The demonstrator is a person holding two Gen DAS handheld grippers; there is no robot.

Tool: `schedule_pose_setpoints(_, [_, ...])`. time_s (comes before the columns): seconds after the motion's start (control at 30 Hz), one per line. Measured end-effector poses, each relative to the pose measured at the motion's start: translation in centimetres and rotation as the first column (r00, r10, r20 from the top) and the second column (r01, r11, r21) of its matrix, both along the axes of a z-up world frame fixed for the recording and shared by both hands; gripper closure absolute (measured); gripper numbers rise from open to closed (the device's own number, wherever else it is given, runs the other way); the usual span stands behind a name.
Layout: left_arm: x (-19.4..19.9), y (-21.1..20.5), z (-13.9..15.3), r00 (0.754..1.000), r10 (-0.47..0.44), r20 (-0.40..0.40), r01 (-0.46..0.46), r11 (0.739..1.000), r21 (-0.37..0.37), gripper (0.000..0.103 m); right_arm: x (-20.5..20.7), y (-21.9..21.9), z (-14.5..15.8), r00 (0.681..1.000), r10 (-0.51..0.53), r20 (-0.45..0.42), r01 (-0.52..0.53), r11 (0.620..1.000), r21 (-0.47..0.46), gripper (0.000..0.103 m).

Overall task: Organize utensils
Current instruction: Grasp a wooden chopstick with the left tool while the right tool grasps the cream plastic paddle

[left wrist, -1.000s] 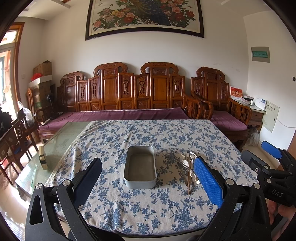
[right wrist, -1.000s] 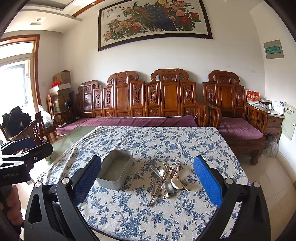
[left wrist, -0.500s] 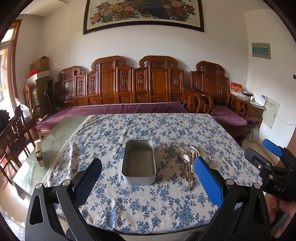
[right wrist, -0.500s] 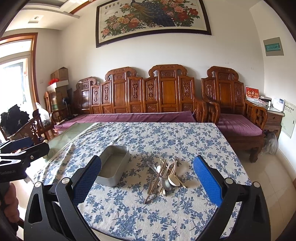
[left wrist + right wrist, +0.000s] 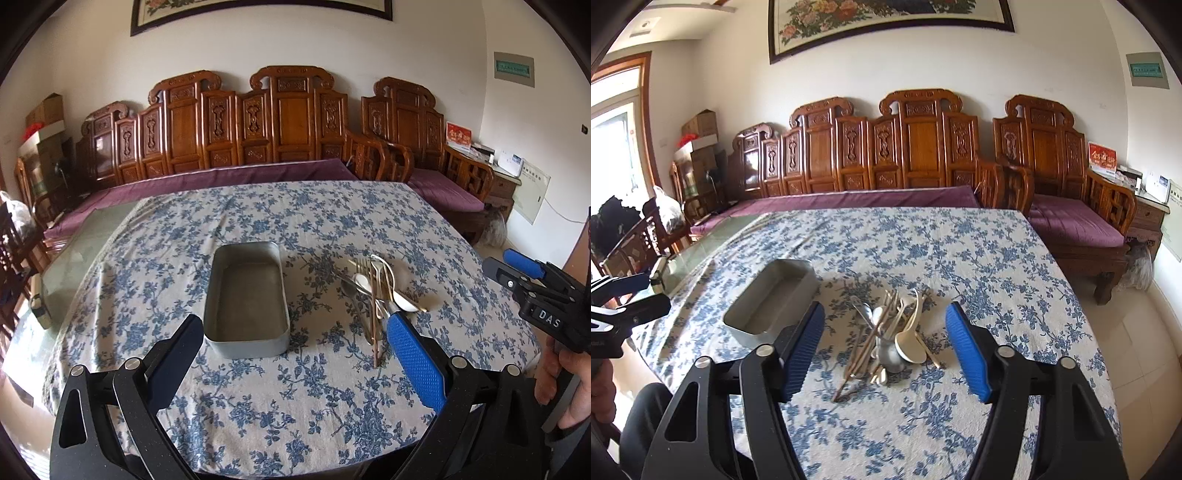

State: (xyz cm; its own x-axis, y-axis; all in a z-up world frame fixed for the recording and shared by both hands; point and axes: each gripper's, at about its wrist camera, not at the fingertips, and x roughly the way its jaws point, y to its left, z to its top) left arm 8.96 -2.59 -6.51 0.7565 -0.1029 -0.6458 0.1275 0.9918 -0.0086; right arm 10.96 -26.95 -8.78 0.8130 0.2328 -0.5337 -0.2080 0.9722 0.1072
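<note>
One metal tin (image 5: 246, 299) stands on one floral tablecloth (image 5: 945, 251). One utensil pile (image 5: 890, 332) lies at the tin's 3 o'clock in the left wrist view. It contains one white ceramic spoon (image 5: 910, 347) and several metal spoons, forks and chopsticks (overlap prevents an exact count). Two grippers are visible.

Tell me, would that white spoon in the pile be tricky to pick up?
Probably. The white spoon looks glossy, so likely slippery and perhaps breakable. It lies tangled in the utensil pile, so lifting it may drag neighbours along.
</note>
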Motion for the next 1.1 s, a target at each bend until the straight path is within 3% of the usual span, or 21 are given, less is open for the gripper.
schedule_pose_setpoints(0.27, [4.4,-2.7,-4.1,0.992,-0.082,-0.095,0.082,0.997,-0.004,0.008,6.8,-1.3,-5.9,0.991,0.019,-0.135,-0.018,1.000,0.007,0.048])
schedule_pose_setpoints(0.37, [5.8,-3.6,-5.6,0.986,-0.106,-0.129,0.107,0.994,0.000,0.014,8.9,-1.1,-8.4,0.980,0.055,-0.192,-0.053,0.998,0.015,0.048])
schedule_pose_setpoints(0.63, [7.7,-5.4,-10.2,0.959,-0.152,-0.240,0.153,0.988,-0.013,0.029,10.6,0.5,-13.0,0.950,0.145,-0.275,-0.155,0.988,-0.018,0.054])
schedule_pose_setpoints(0.83, [8.3,-6.6,-13.1,0.937,-0.170,-0.306,0.175,0.985,-0.011,0.032,11.5,1.5,-14.6,0.928,0.195,-0.317,-0.224,0.973,-0.058,0.062])
schedule_pose_setpoints(1.1, [9.1,-8.4,-15.3,0.916,-0.191,-0.353,0.201,0.980,-0.008,0.034,11.9,1.3,-15.0,0.917,0.228,-0.328,-0.267,0.961,-0.077,0.093])
